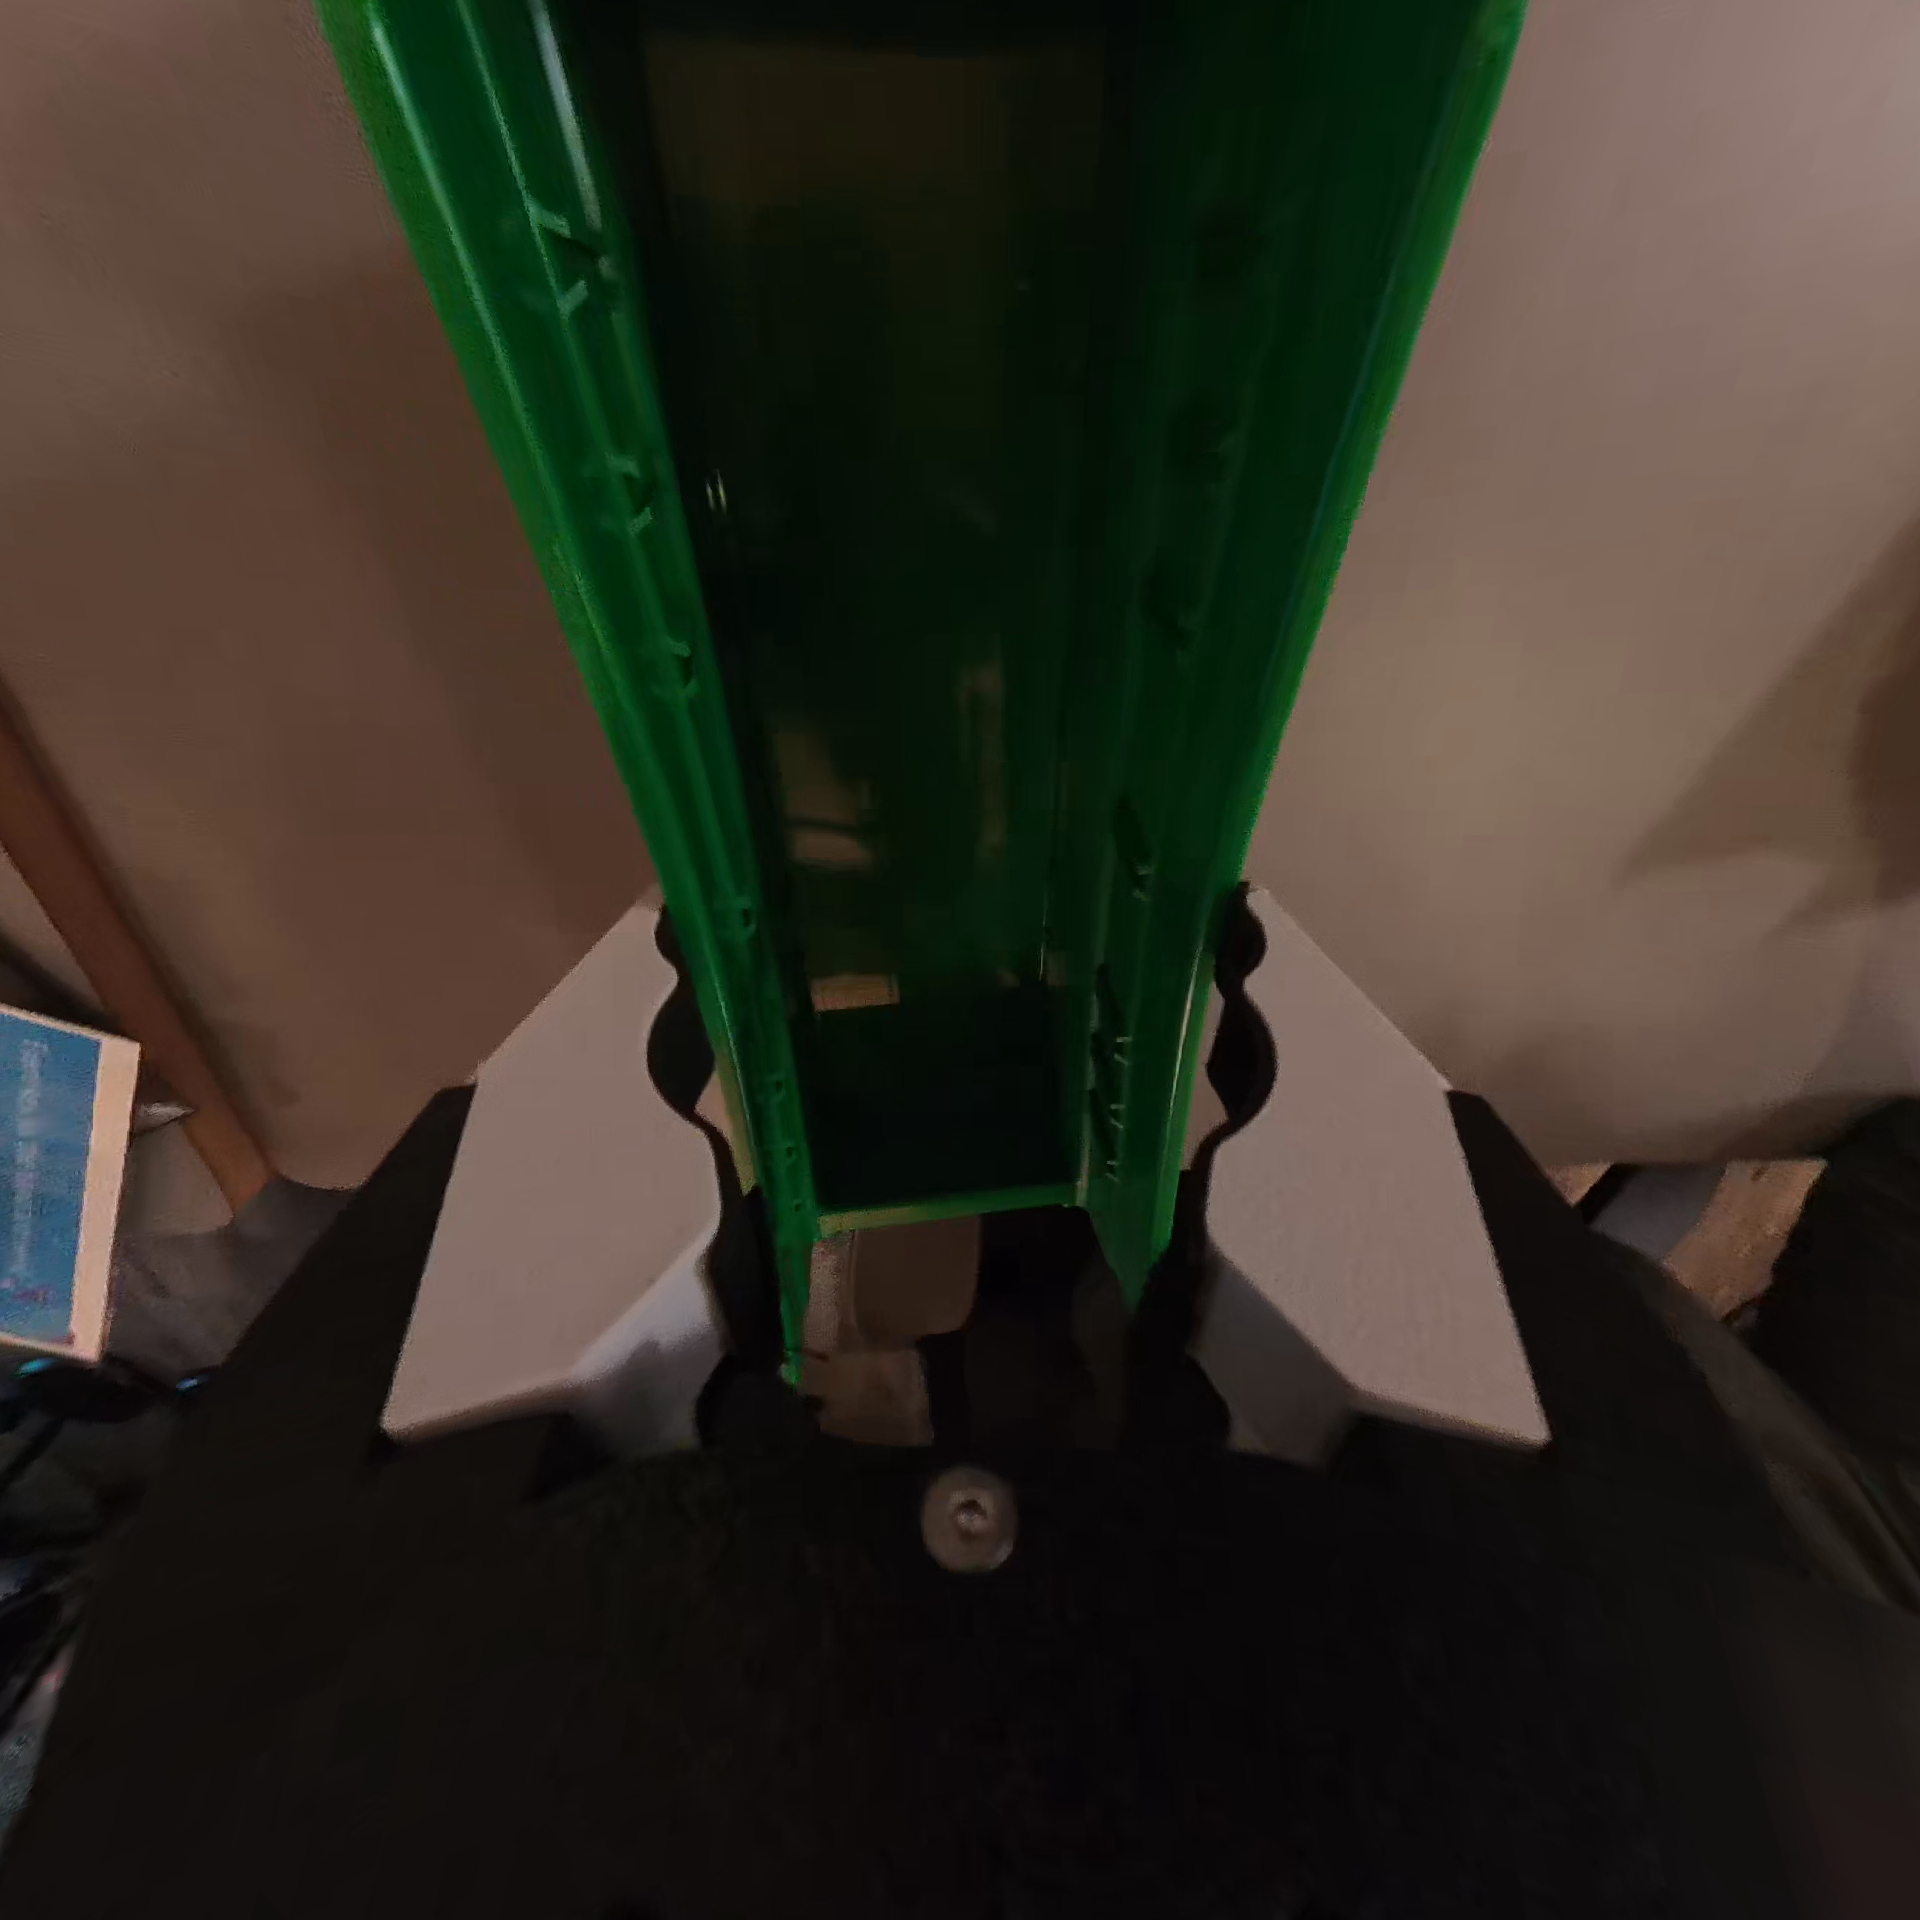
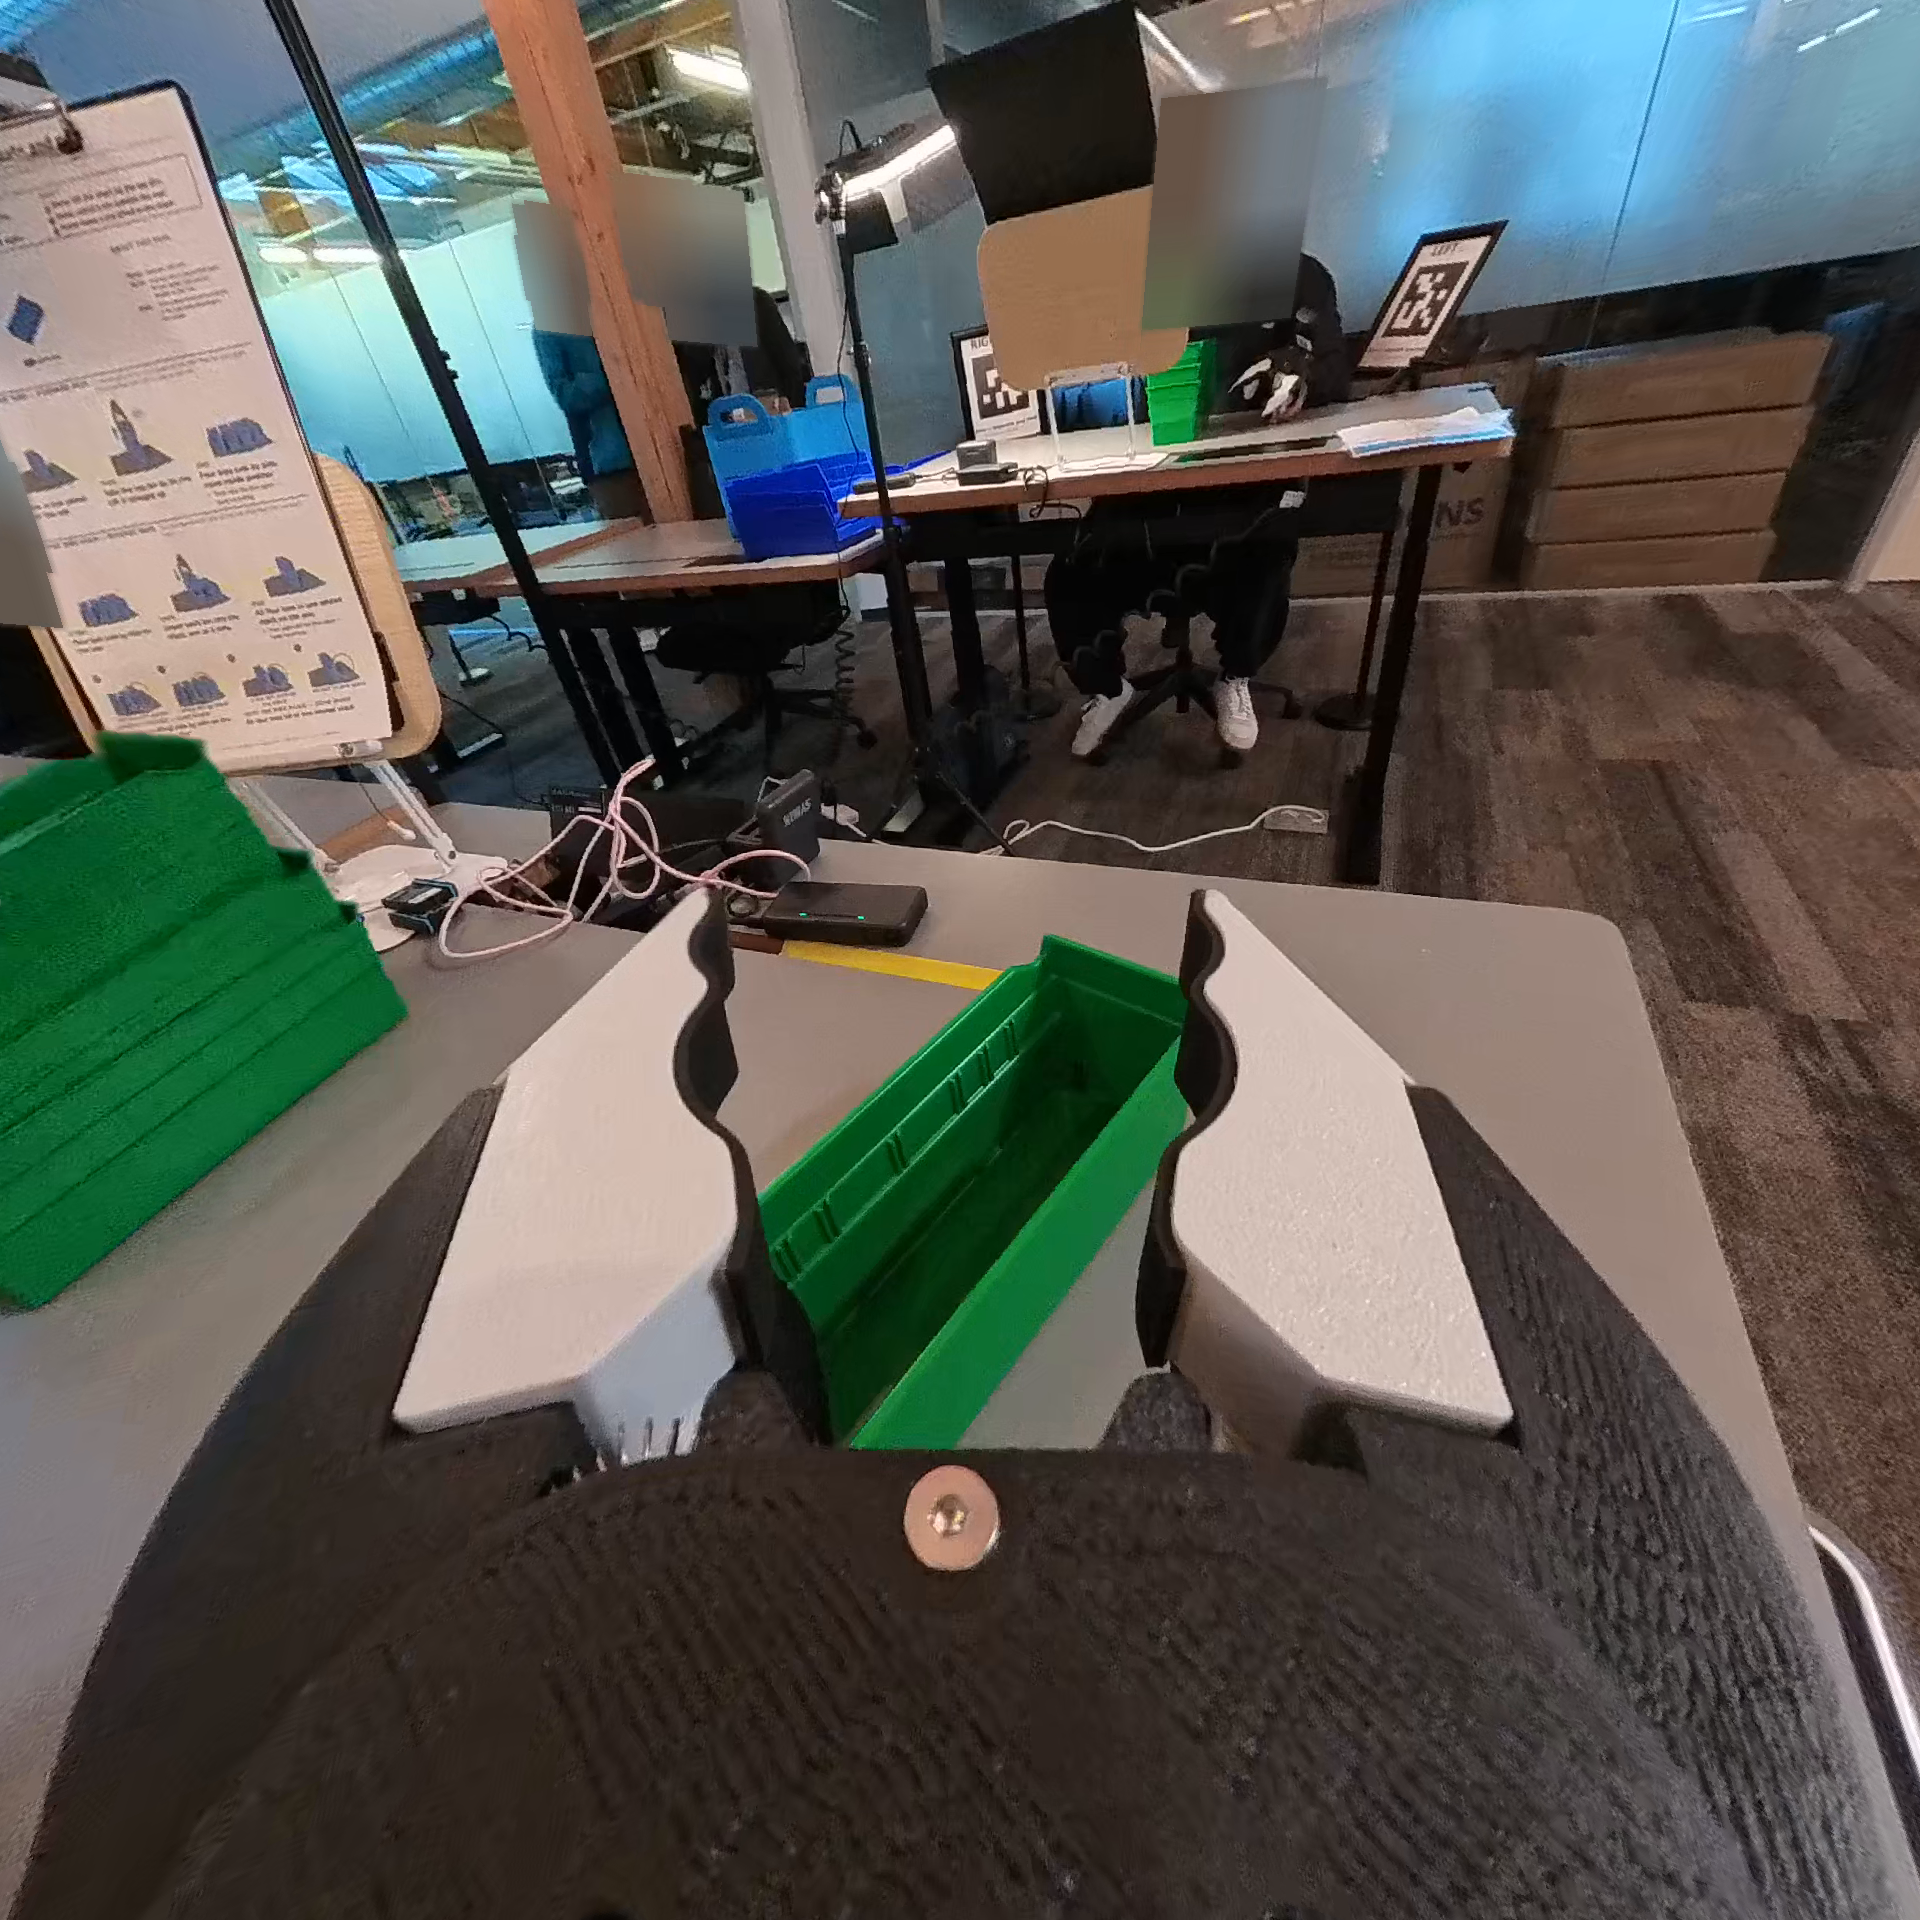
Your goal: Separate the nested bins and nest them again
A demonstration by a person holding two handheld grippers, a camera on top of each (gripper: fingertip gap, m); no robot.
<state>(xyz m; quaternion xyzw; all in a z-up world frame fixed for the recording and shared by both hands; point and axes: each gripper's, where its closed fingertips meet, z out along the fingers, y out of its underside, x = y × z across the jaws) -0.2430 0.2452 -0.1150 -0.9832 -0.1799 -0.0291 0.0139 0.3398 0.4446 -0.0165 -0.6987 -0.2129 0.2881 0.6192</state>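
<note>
Between the two white fingers of the left claw (image 1: 951,1091), in the left wrist view, a long narrow green bin (image 1: 935,520) is running from the middle of the picture up toward twelve o'clock and out past the top edge. Its two long walls are pressing against the black wavy pads (image 1: 681,1049), so this claw is gripping the bin across its width near one short end, and the plain pale wall (image 1: 260,520) behind suggests the bin is being carried clear of the table, though the table itself is not showing here. At nine o'clock the corner of a blue and white box (image 1: 52,1174) is peeking in. Turning to the right wrist view, the right claw (image 2: 956,1039) is hovering with its fingers spread wide and nothing between the pads. Below it a second green bin (image 2: 977,1153) is lying alone on the grey table (image 2: 1455,1039), its length slanting from six o'clock toward one o'clock, its mouth facing up. At nine o'clock a stack of other green bins (image 2: 177,1029) is sitting well apart. Judging from this, the separating part is looking finished, with one bin in the air and its partner resting free; what is remaining is lowering the held bin into the one on the table.
</note>
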